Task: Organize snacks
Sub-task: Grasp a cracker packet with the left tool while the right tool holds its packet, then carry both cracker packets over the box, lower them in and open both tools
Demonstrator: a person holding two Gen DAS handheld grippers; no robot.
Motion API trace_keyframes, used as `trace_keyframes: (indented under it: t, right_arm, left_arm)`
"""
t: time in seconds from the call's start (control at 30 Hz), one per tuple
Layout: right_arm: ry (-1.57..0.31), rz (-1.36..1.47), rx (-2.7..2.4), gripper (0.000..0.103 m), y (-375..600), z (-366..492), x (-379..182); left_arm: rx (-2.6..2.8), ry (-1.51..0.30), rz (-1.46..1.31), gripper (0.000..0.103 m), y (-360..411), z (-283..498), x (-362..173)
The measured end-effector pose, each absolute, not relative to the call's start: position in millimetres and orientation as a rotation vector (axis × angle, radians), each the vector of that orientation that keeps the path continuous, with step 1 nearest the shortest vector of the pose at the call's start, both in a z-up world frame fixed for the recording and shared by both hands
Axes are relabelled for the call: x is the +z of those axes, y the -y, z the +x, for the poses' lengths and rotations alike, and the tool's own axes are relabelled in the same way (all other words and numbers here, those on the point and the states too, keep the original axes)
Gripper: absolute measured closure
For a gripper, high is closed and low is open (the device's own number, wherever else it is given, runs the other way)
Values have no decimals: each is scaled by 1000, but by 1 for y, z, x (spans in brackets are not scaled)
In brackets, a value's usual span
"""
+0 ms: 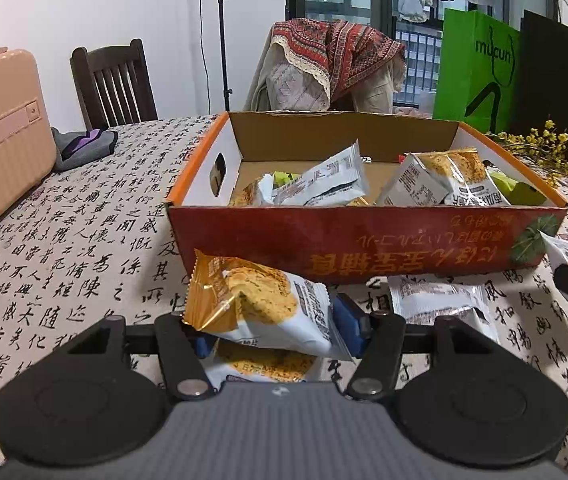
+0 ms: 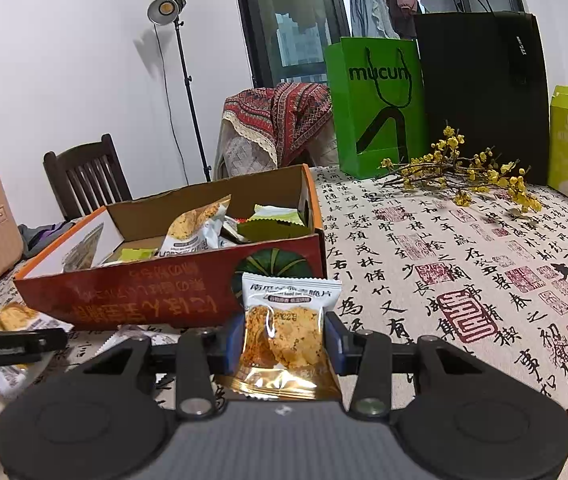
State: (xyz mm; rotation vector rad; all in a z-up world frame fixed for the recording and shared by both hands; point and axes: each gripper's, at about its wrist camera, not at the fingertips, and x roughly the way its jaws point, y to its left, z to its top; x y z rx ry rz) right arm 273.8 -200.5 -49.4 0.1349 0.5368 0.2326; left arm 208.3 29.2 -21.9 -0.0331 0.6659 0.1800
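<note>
My left tool (image 1: 276,328) has its pads pressed on a snack packet (image 1: 268,308), pinched across its middle and held just above the counter (image 1: 64,248); my right tool (image 2: 284,340) pinches a second packet (image 2: 285,332) upright between its pads, gold seam down towards me. No earlier view is given, so I tell only the grip as it stands.

Both packets look light, puffed with air and crinkly, with brittle crisps inside, so I judge a gentle squeeze at mid-body is right: the film is slick and could slide out, while a hard press would crush the contents. The crimped end seams are the stiffest spots to hold.

The box (image 1: 363,240) stands straight ahead of the left tool and ahead and to the left of the right one, already holding several packets. Its near wall rises between my tools and the inside, so I expect each packet must be lifted over the rim. More loose packets lie under and just right of the left tool. Ahead and right of the right tool lie yellow flowers (image 2: 475,172) and a green bag (image 2: 375,108), well clear.
</note>
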Motion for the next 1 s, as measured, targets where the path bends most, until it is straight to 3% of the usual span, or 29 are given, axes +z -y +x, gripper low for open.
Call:
trace_keyframes:
  t: [0.23,0.3,0.4,0.5,0.67,0.8,0.87,1.0]
  right_arm:
    - [-534,126,224,62,199,272,-49]
    - [-533,123,226,62,199,272,-49]
    - [-531,118,228,62,198,271,-49]
    - [-530,114,227,62,198,271,-49]
    - [-532,110,229,61,198,271,-49]
    - [-532,110,230,61,198,270,-48]
    - [-533,110,232,61,198,271,-49]
    - [-535,109,235,61,197,271,-49]
  left_arm:
    - [191,-703,-40,40,-37,197,-30]
    - [200,-705,-49,32,-42,194,-33]
    - [202,-694,-48,31,-45,191,-32]
    - [210,-676,-40,19,-43,190,-30]
    - [203,-648,27,14,-32,192,-28]
    - [201,-668,43,15,-30,197,-33]
    - [187,-682,46,26,-31,198,-36]
    - [163,-674,37,37,-34,195,-37]
